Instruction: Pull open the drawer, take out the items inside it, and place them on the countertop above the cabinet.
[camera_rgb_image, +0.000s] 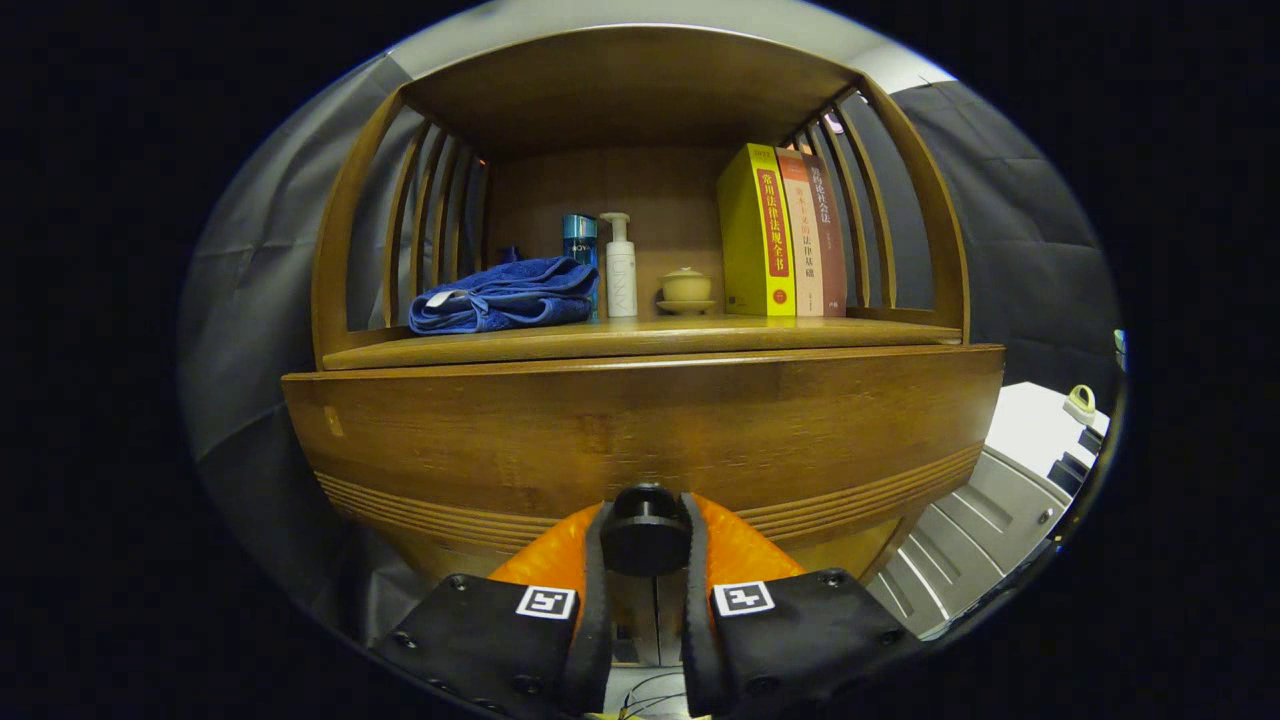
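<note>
A wooden cabinet fills the scene, its drawer front (640, 430) a broad brown panel with grooved lines along the bottom. A round black knob (645, 535) sticks out of the drawer's lower middle. My gripper (645, 540) is shut on this knob, its orange fingers (725, 545) with black pads pressing it from both sides. The drawer's inside is hidden. Above the drawer runs the countertop (640, 340), a shelf inside a slatted wooden frame.
On the countertop lie a folded blue towel (505, 295), a blue bottle (580, 238), a white pump bottle (620, 268), a small lidded cup (686, 290) and three upright books (785, 232). Grey-white equipment (1010, 490) stands to the right of the cabinet.
</note>
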